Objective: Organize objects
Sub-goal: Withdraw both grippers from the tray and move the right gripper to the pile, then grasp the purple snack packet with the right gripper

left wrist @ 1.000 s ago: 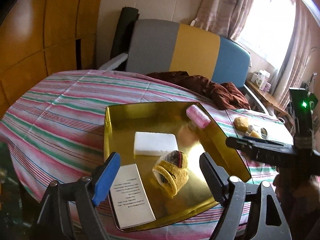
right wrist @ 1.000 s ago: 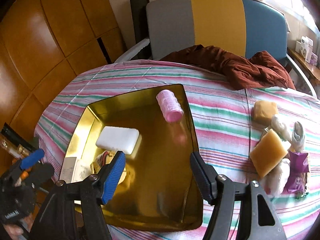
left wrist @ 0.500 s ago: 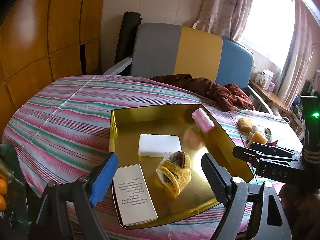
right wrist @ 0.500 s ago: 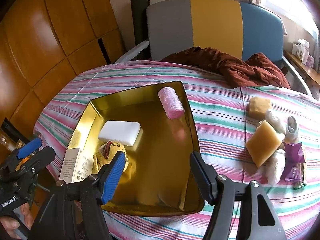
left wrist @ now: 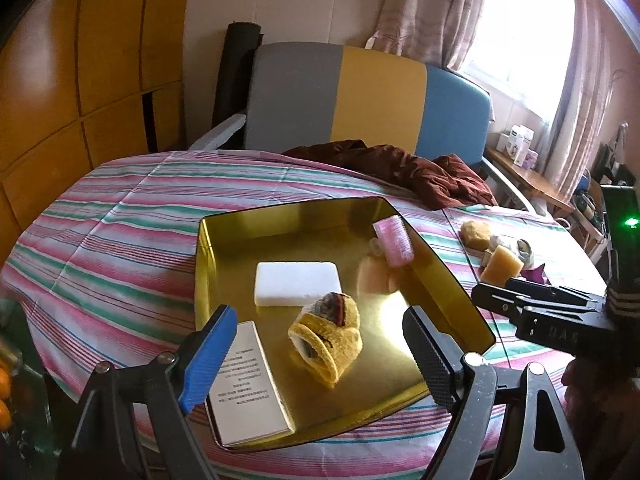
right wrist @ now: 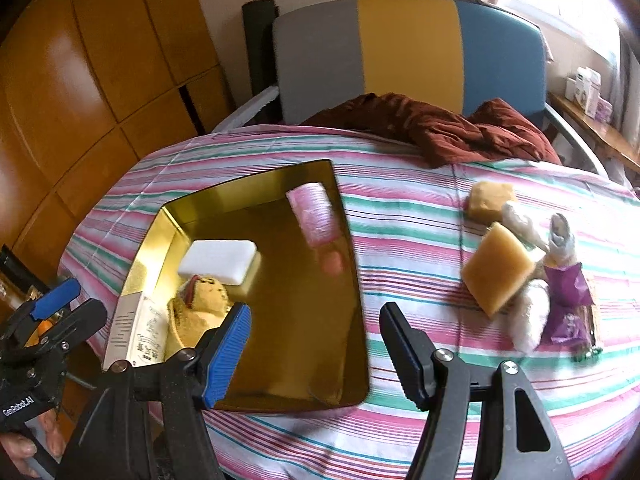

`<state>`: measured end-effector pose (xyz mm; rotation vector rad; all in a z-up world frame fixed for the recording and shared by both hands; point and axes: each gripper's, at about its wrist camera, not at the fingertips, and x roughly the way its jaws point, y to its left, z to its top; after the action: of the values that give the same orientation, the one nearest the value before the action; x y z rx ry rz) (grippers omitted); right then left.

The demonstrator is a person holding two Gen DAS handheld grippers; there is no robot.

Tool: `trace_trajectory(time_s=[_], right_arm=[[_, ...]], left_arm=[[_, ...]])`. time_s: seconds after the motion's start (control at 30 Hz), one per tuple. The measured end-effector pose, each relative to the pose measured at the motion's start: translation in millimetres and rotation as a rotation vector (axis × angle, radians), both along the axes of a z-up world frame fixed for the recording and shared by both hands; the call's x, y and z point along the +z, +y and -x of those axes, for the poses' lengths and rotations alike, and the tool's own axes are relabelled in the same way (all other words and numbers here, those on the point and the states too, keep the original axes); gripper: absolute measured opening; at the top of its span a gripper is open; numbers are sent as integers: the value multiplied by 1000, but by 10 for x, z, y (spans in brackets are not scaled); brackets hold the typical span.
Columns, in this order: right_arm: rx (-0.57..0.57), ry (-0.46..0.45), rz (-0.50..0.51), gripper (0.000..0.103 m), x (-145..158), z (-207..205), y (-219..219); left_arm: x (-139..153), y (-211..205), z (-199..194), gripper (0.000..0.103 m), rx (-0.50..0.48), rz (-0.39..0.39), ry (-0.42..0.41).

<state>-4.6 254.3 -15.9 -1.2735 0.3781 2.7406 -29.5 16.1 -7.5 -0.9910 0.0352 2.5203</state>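
Both grippers are backing off the gold tray point(left wrist: 448, 276): left gripper point(left wrist: 320, 356) and right gripper point(right wrist: 316, 354) both hanging apart, empty. The tray is holding four items now, while the sponges point(right wrist: 496, 270) are still waiting on the cloth, right one drifting their way.

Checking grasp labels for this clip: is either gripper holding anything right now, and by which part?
Nothing is held. The left gripper and the right gripper both hang open above the gold tray, with no item between their fingers.

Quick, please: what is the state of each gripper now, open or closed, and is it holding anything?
Left gripper: open, holding nothing, above the gold tray.
Right gripper: open, holding nothing, over the tray's near edge.
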Motion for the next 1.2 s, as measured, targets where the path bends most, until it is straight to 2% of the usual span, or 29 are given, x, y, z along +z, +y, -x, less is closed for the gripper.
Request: trace_trajectory(time_s=[0.53,0.93,1.2], right_arm=[[-264,-61,48,68,-241,-628,964],[-449,-98,64,68,-220,-1120,1672],[-574,-102,164,68,-322,-1308,2089]], left_arm=[[-83,227,-11,85,-58,19,-34],[-90,493,-39,85,-142,36,-37],[-104,803,-104,85,-228,58,-42]])
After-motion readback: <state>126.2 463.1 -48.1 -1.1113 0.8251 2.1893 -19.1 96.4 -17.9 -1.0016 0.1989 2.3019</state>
